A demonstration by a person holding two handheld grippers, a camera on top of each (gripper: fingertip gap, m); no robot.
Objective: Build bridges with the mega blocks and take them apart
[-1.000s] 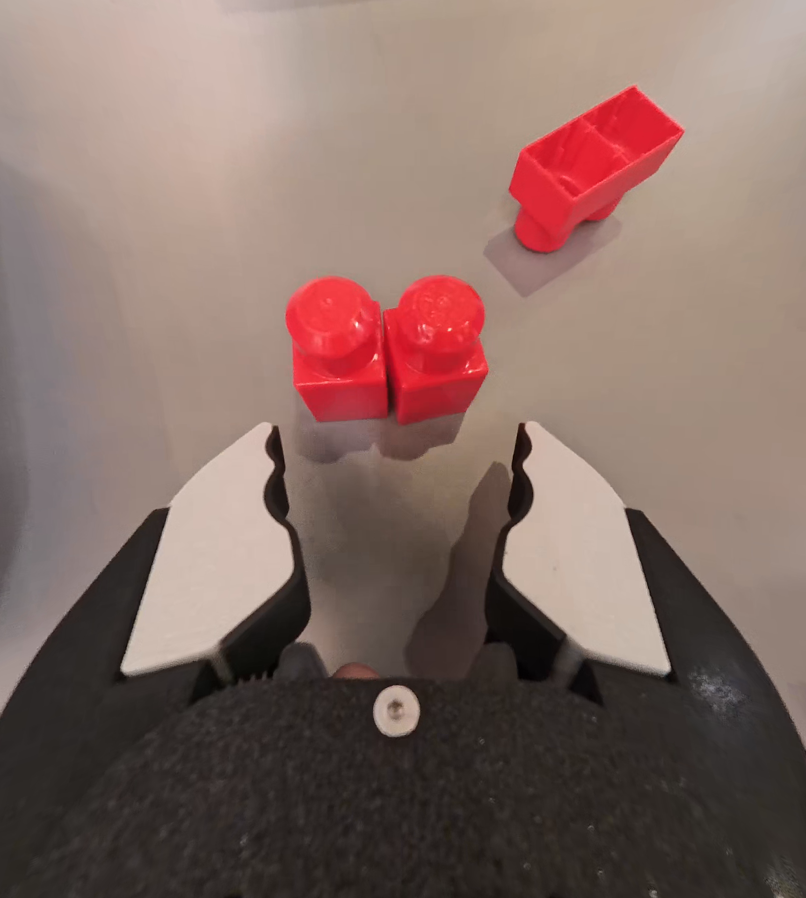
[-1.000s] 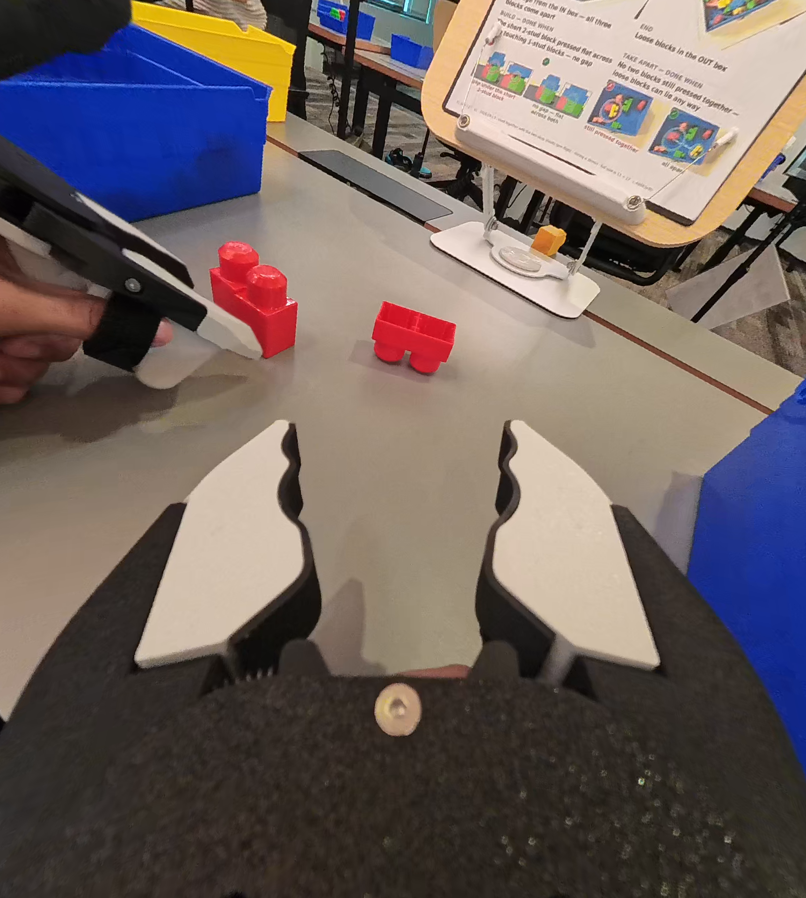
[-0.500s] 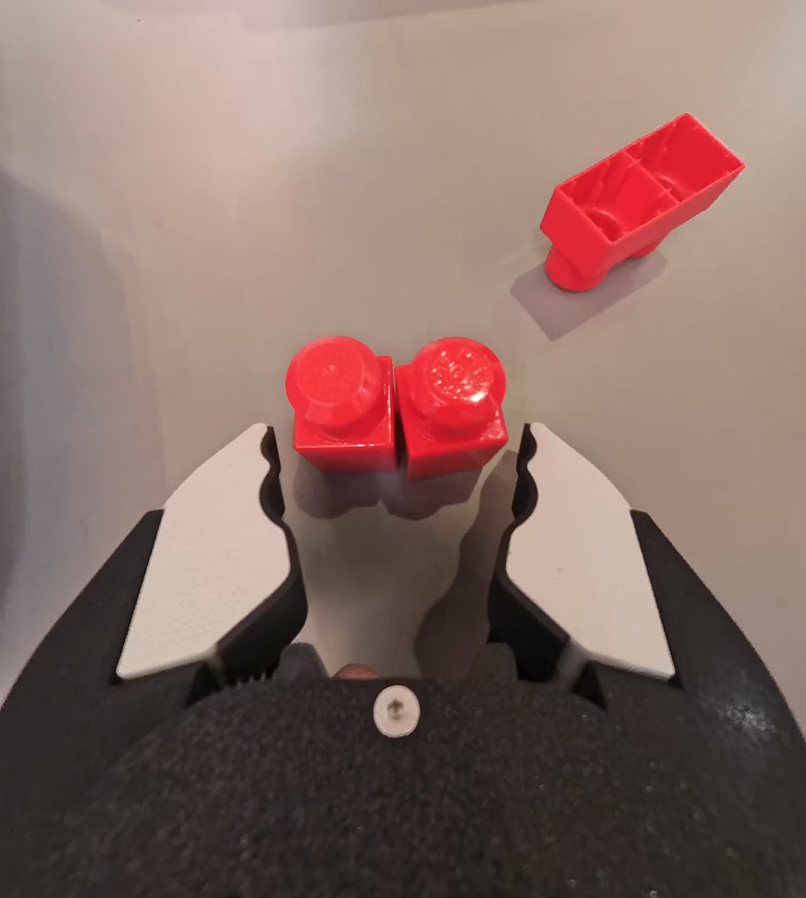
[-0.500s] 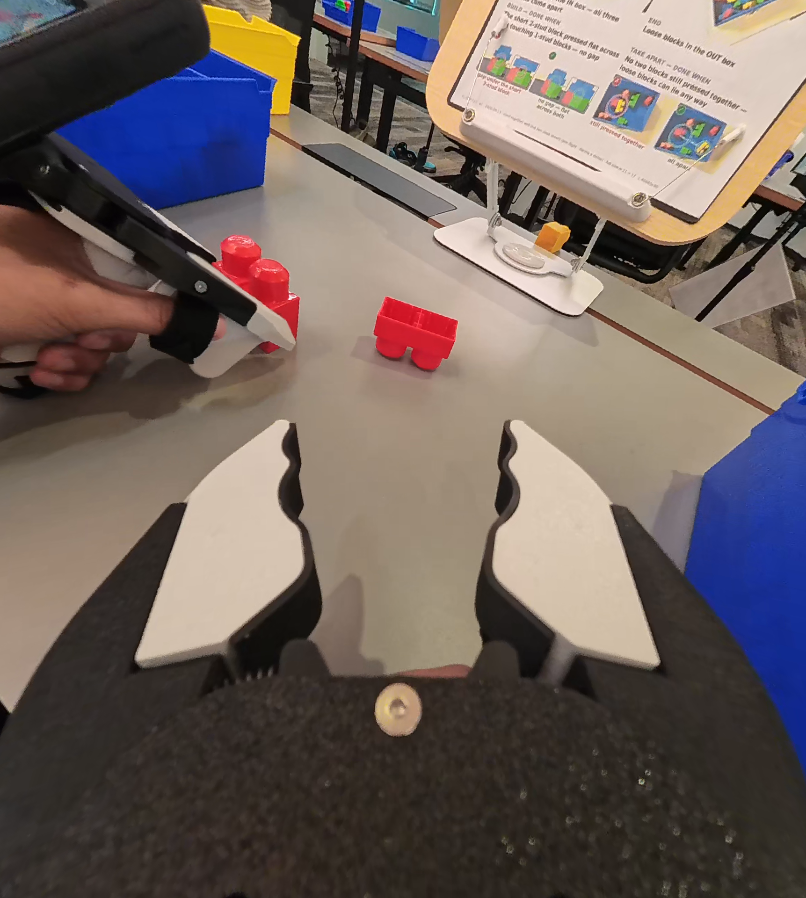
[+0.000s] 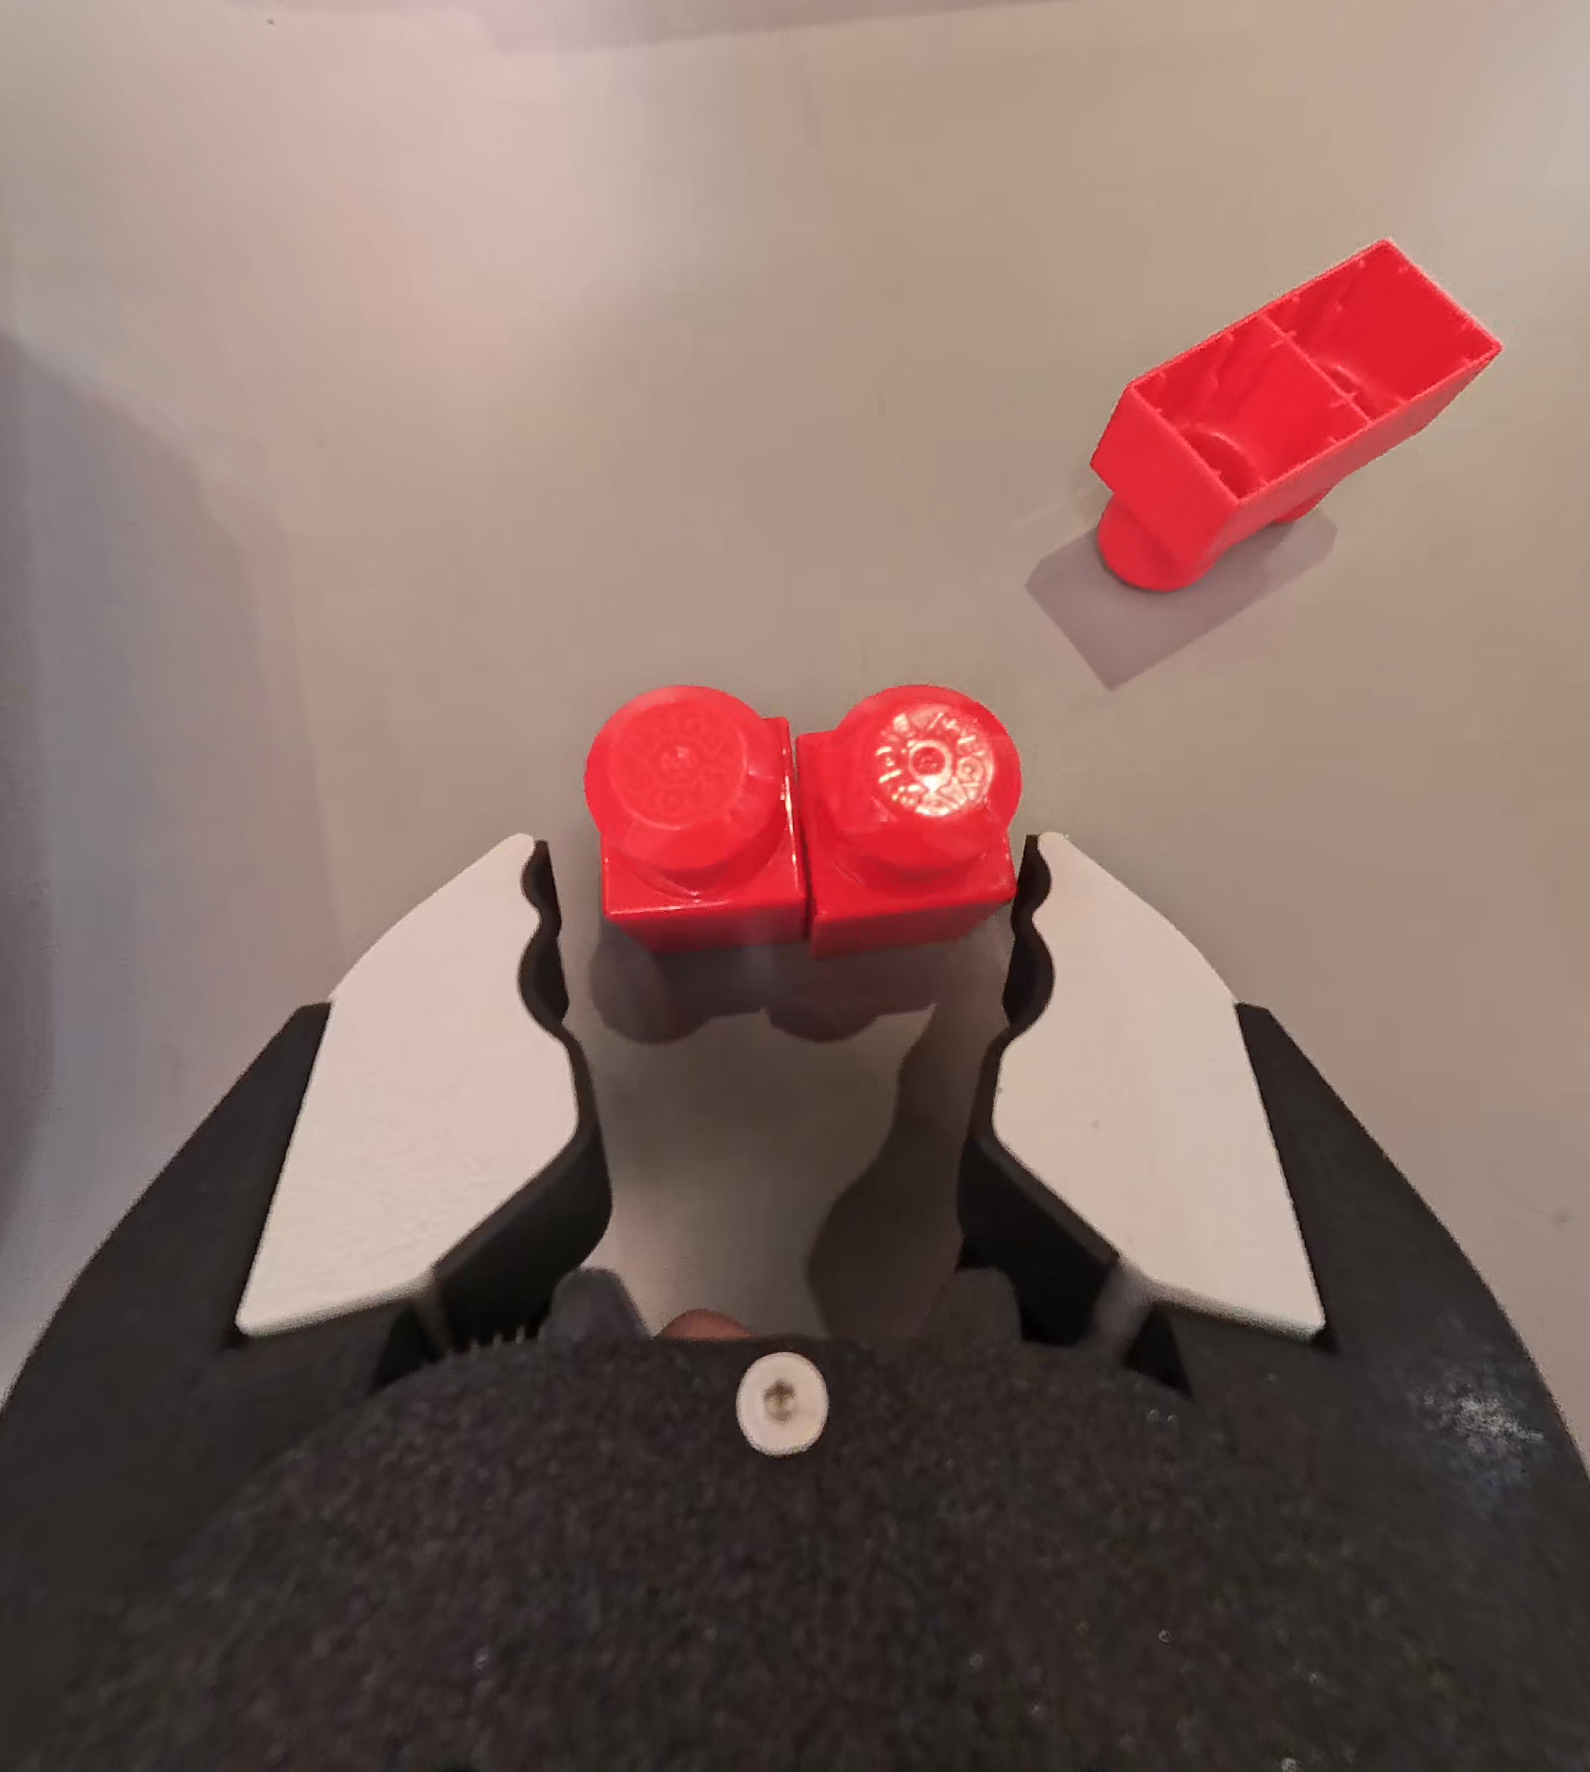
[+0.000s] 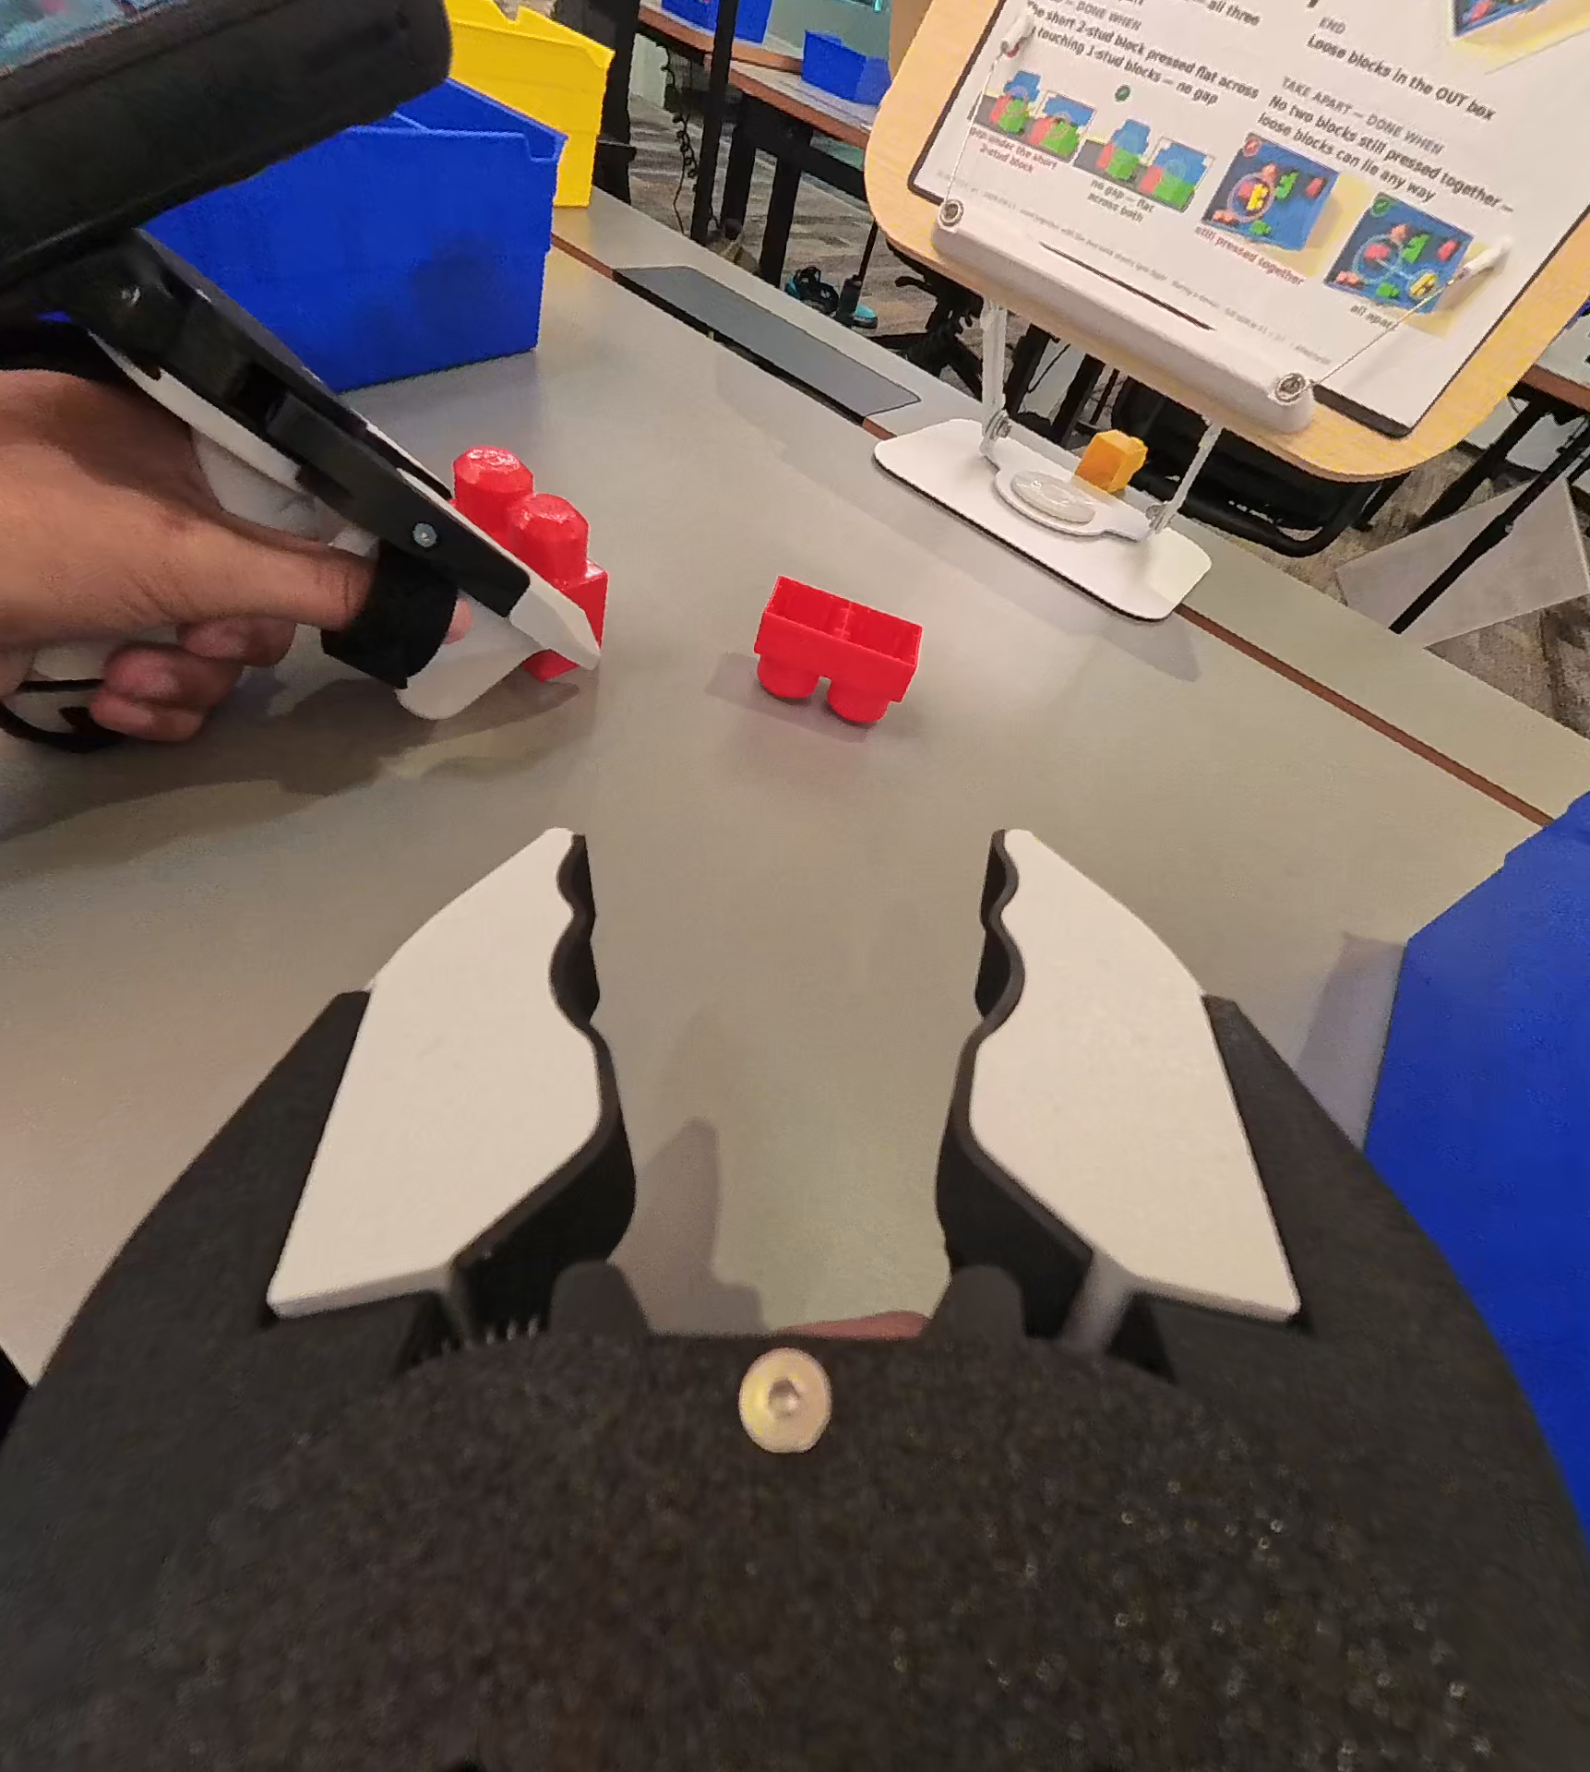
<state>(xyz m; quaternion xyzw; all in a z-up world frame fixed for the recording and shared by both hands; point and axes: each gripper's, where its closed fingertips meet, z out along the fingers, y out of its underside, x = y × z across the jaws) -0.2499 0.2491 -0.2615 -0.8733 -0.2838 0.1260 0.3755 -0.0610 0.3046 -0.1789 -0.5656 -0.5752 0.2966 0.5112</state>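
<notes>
The left hand-held gripper (image 5: 781, 863) stands wide open and empty, its white fingertips flanking two red plastic one-stud blocks (image 5: 805, 825) that sit touching side by side on the grey counter (image 5: 388, 479). This looks like bracing the pair as bridge piers. The right hand-held gripper (image 6: 786, 863), also open and empty, next needs to fetch the upturned red two-stud block (image 6: 837, 647) nearby, which must be flipped.
</notes>
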